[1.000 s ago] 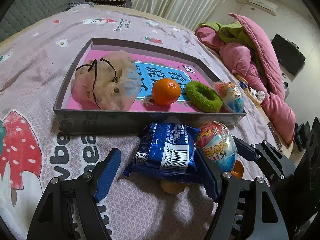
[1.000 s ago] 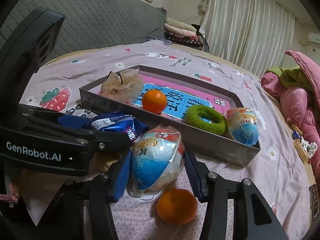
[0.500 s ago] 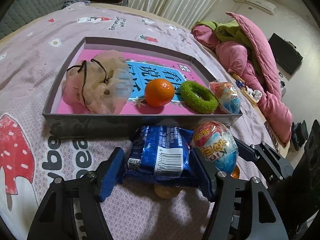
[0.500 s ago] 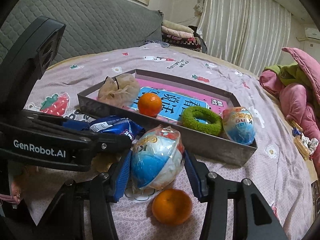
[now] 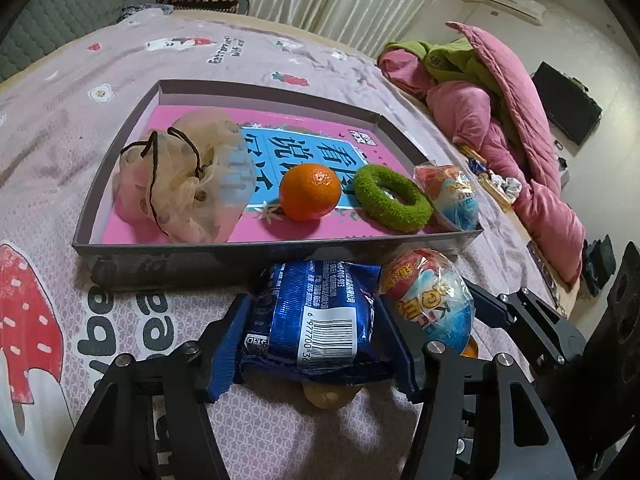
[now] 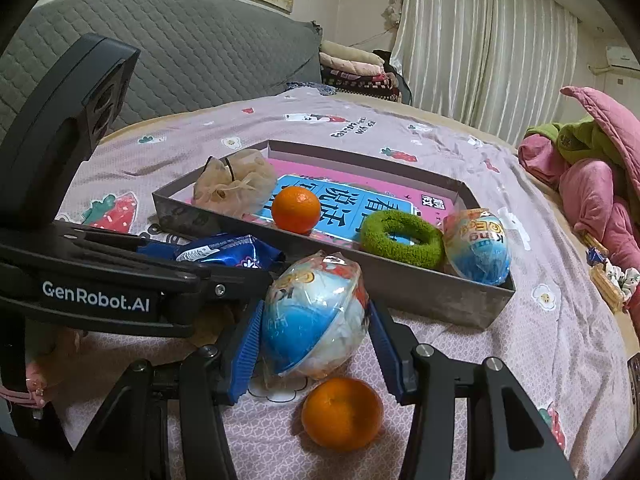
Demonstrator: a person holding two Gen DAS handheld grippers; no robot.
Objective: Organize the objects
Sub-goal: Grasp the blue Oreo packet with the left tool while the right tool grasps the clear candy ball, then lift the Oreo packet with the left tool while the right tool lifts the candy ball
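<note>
Closing on the snack pack, the left gripper should pinch squarely; the right gripper holds the egg; lift both clear of the tray wall.

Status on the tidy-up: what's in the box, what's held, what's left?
Done: mesh pouch, orange, green ring and one toy egg sit in the box. In hand: left gripper has just been closing on the blue snack pack; right gripper grips a second toy egg. Left: a loose orange on the bedspread.
</note>
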